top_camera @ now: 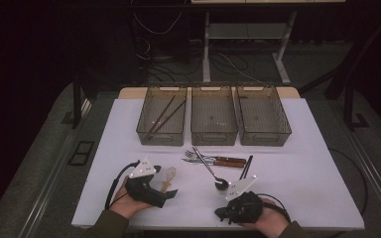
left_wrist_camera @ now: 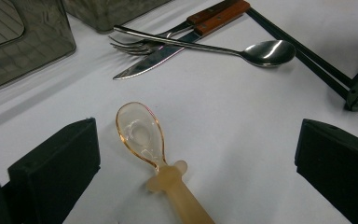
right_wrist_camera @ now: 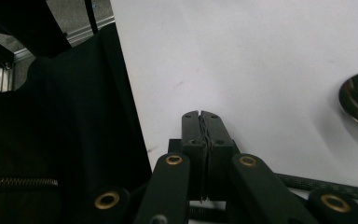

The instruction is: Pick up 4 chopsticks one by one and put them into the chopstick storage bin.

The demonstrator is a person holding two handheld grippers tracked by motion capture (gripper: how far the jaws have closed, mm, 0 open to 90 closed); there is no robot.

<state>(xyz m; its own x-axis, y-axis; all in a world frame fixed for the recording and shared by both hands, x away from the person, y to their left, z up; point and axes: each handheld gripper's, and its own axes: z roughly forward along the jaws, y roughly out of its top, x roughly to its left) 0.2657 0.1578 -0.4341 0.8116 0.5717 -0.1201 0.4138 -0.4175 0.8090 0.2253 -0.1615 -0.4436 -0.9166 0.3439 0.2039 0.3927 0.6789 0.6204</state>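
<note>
Straddling the amber plastic spoon (left_wrist_camera: 142,135) on the counter (top_camera: 302,173), the left claw (top_camera: 168,193) gapes wide, ready to grab; the right claw (right_wrist_camera: 200,128) rests pinched together, empty.

High view set above the near table (top_camera: 302,148) edge, faced forward and down, both gripper views held low and close over the tabletop, metal spoon (left_wrist_camera: 265,51) shared by all views.

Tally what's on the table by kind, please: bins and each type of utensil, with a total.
Bins: 3
Spoons: 2, one metal, one amber plastic
Forks: 1
Knives: 1
Chopstick pairs: 2, brown in the left bin, black on the table
Total: 9
</note>
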